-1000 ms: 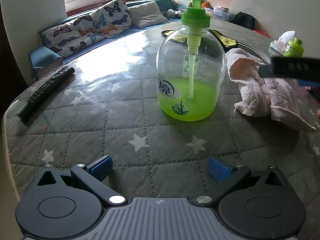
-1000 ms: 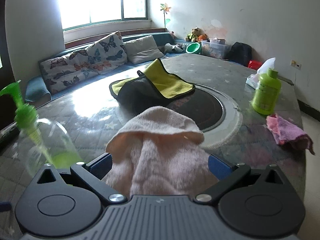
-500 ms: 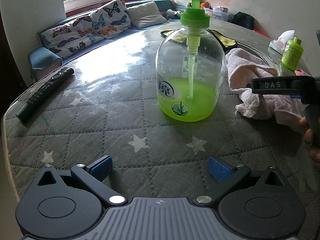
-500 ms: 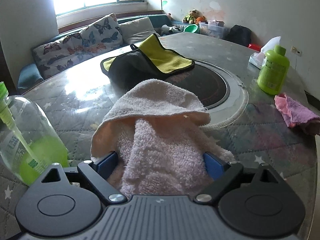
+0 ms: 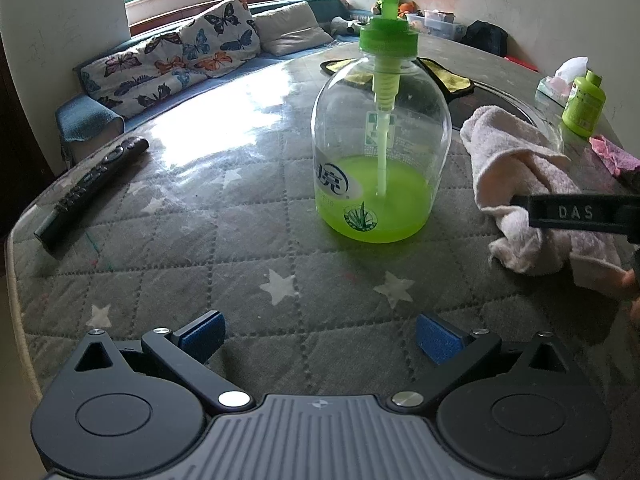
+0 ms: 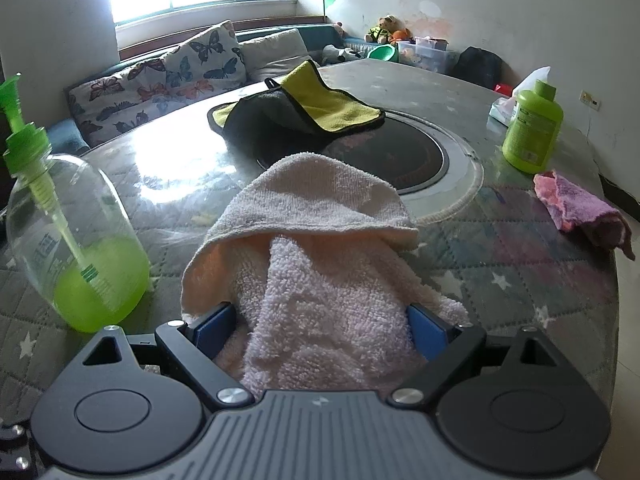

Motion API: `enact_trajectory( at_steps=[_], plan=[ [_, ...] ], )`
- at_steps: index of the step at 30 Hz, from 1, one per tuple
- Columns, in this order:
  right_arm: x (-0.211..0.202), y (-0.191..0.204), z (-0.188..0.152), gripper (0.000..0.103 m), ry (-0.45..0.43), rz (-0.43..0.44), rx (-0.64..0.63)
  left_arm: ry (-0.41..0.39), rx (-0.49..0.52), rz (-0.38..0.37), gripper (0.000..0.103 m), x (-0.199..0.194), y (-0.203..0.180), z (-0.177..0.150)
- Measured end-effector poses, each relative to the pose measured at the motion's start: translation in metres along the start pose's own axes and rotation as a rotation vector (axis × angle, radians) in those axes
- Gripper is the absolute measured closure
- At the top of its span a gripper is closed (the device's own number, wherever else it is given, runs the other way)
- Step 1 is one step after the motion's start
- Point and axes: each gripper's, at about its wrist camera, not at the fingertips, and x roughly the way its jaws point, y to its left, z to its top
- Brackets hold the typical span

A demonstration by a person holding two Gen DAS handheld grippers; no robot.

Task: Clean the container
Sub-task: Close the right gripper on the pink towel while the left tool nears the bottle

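Pump bottle and towel on the quilted table, one gripper on each.

The clear pump bottle (image 5: 382,152), a pool of green liquid in its bottom, stood upright on the round table (image 5: 240,240), well in from the near edge. The left gripper (image 5: 320,338) hung before it with jaws spread wide and nothing between them, short of the bottle. Just beside the bottle, the pale pink towel (image 6: 320,248) lay bunched on the table, and the right gripper (image 6: 322,330) had its blue pads (image 6: 424,332) pressed against the cloth on both sides, grasping it. A black remote (image 5: 92,192) lay near the table's left edge; a green bottle (image 6: 532,128) and a purple rag (image 6: 580,208) sat towards the far right edge.
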Motion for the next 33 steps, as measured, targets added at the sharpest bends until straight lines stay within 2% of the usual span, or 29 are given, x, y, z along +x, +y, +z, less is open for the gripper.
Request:
enact_trajectory(
  at_steps=[11,22,33],
  plan=[
    [-0.015,0.002,-0.013,0.009,0.008,0.014,-0.016,-0.034,0.011,0.003,0.000,-0.007,-0.002,0.013],
    [-0.023,0.002,-0.022,0.008,0.008,0.023,-0.017,-0.102,0.008,-0.005,0.000,-0.012,0.001,0.040],
    [-0.023,0.002,-0.024,0.005,0.002,0.027,-0.012,-0.127,0.000,-0.052,0.000,-0.004,0.001,0.068]
  ],
)
